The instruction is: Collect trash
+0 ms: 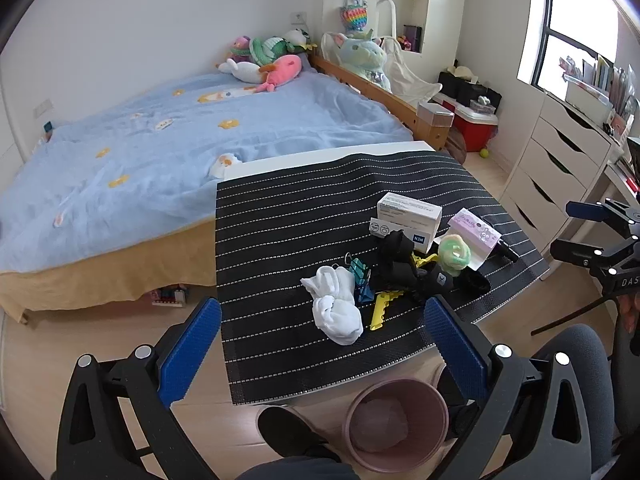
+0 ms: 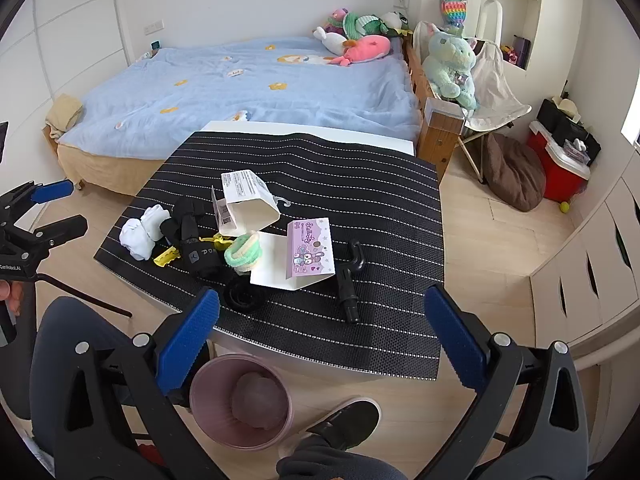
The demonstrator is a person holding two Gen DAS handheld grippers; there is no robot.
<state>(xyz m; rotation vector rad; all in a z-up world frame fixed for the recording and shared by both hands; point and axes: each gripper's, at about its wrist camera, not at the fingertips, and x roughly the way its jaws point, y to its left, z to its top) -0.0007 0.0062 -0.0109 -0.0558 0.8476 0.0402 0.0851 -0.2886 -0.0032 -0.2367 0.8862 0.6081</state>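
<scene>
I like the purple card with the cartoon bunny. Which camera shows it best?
The right wrist view: the purple card faces the camera, its whole printed front showing. The left wrist view shows it small and slanted, behind the green ring.

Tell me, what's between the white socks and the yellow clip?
A teal binder clip sits between the white sock bundle and the yellow plastic clip. The left wrist view shows it; the right wrist view hides it.
</scene>
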